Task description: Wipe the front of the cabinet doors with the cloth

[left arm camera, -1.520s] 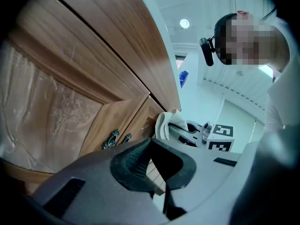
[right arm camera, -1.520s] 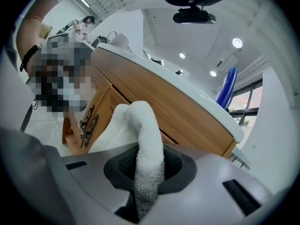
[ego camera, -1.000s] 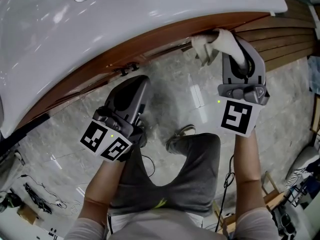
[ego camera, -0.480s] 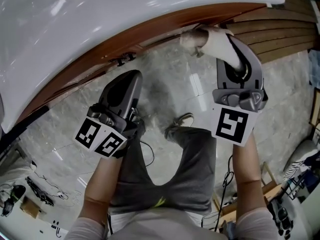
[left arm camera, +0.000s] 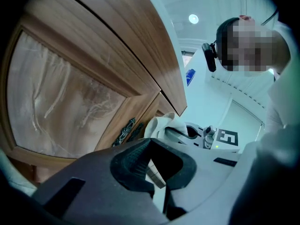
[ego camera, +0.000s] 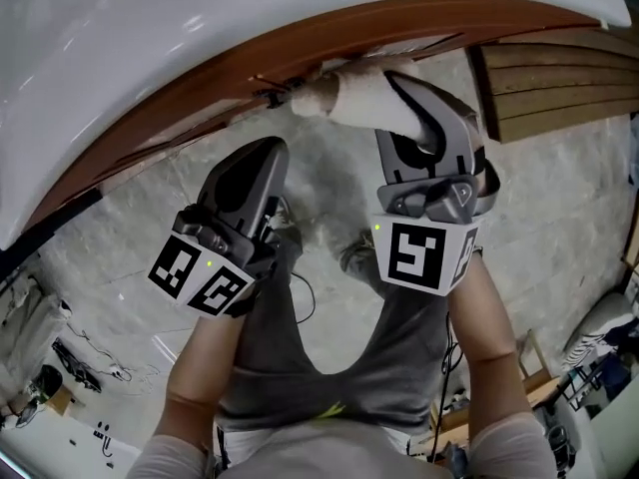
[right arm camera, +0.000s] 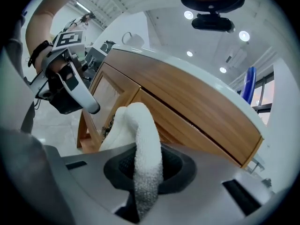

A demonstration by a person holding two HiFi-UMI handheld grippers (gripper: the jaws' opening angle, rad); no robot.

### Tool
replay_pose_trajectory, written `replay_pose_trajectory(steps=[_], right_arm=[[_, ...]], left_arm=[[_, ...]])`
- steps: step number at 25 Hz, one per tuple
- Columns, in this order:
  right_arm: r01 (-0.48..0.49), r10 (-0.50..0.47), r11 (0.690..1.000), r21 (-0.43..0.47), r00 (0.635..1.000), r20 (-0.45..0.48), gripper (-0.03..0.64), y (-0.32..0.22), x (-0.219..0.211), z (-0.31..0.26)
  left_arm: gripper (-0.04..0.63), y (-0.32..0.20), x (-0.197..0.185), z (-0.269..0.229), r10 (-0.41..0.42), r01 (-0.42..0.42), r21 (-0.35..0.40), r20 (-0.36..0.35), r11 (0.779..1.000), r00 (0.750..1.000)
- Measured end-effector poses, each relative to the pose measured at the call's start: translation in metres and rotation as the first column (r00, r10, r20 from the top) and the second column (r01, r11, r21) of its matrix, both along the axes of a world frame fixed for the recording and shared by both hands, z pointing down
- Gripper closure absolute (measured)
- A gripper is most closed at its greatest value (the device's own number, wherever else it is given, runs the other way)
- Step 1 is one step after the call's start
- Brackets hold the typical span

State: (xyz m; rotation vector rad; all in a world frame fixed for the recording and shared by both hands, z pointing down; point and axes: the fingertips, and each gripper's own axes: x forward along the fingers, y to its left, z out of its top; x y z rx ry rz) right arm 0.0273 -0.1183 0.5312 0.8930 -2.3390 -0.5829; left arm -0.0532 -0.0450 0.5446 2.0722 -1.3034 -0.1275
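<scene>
Because soft, light and limp, best to take the white terry cloth (ego camera: pixel 344 96) bunched at a fold, as now: clamped between fingers of right gripper (ego camera: pixel 409 98), free end against wooden cabinet door (right arm camera: pixel 187 111) beside dark ornate handle (left arm camera: pixel 123 131). Left gripper (ego camera: pixel 262 163) fingers together, empty, short of the door. No readable brand or writing; only square markers.

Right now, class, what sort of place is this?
Likely a bathroom: white countertop over a wooden cabinet, cloth at its door, marble-look floor; loose cables hint at a test set-up.
</scene>
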Motion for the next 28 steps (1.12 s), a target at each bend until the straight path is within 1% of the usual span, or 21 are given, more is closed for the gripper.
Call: replay_pose_trajectory(steps=[6,9,12,16,21,28], right_arm=[[0.045,-0.045,0.999,0.026,0.999,0.022,0.546,-0.002,-0.038,0.027],[0.055,-0.055,0.998,0.026,0.998,0.015,0.546,-0.004,-0.040,0.038],[0.056,-0.056,0.998,0.032,0.998,0.000,0.545,-0.008,-0.037,0.038],[0.024,-0.023,0.999,0.025,1.000,-0.015,0.545,-0.023,-0.012,0.045],[-0.024,0.025,0.999,0.047,0.999,-0.022,0.545,-0.041,0.018,0.040],[-0.086,0.089,0.995,0.055,0.995,-0.053,0.545,-0.062,0.064,0.047]], left_arm=[[0.580,-0.004,-0.019,0.017,-0.017,0.017,0.027,0.007,0.999,1.000],[0.580,-0.006,-0.018,0.027,-0.014,0.014,0.026,0.003,1.000,1.000],[0.580,-0.006,-0.015,0.028,-0.001,0.001,0.019,-0.006,1.000,1.000],[0.580,-0.016,0.001,0.032,0.016,-0.016,0.016,-0.011,1.000,1.000],[0.580,-0.022,0.015,0.031,0.036,-0.035,0.019,-0.010,0.999,0.999],[0.580,-0.027,0.043,0.033,0.065,-0.064,0.023,-0.011,0.998,0.998]])
